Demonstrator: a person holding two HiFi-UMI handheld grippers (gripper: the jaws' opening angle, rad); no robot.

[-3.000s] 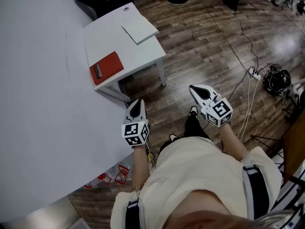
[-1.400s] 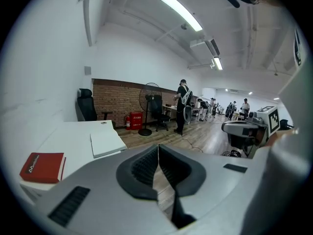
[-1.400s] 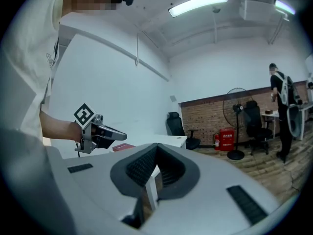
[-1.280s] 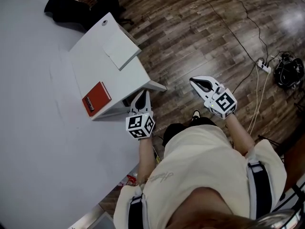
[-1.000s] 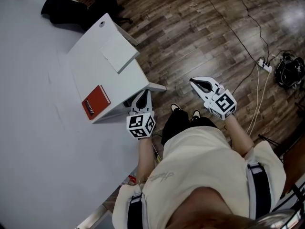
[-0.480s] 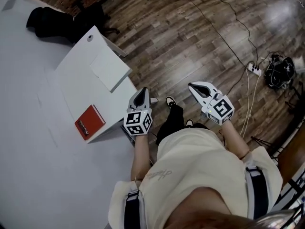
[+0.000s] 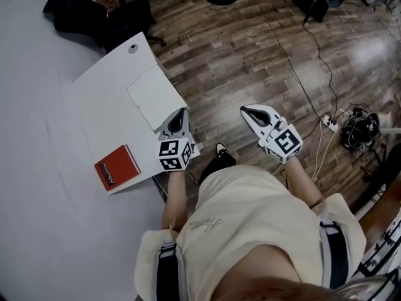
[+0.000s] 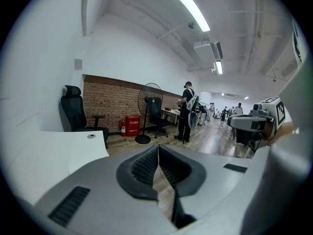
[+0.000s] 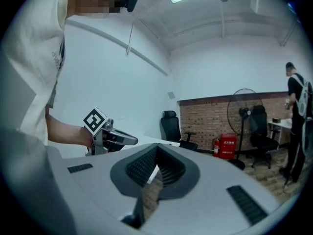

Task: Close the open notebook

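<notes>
- Red notebook: lies flat, cover shut, at the near left corner of the small white counter. No open pages show in any view.
- White flat pad: also lying shut, on the counter's right side, well apart from the red notebook. Cannot tell whether it is a notebook.
- Left claw: held over the counter's near right edge, just beside the pad's near corner. In its own view the jaws are pressed together with nothing between them, pointed out across the room.
- Right claw: out over the wooden floor, well clear of the counter. Jaws also together, empty.
- Progress, as a judgement: nothing on the counter stands open, so the closing looks done, or was not needed. Neither claw touches the notebook.
- Left to do: nothing evident, unless the pad is meant.
- Surroundings: black office chair beyond the counter; cables on the floor, right.
</notes>
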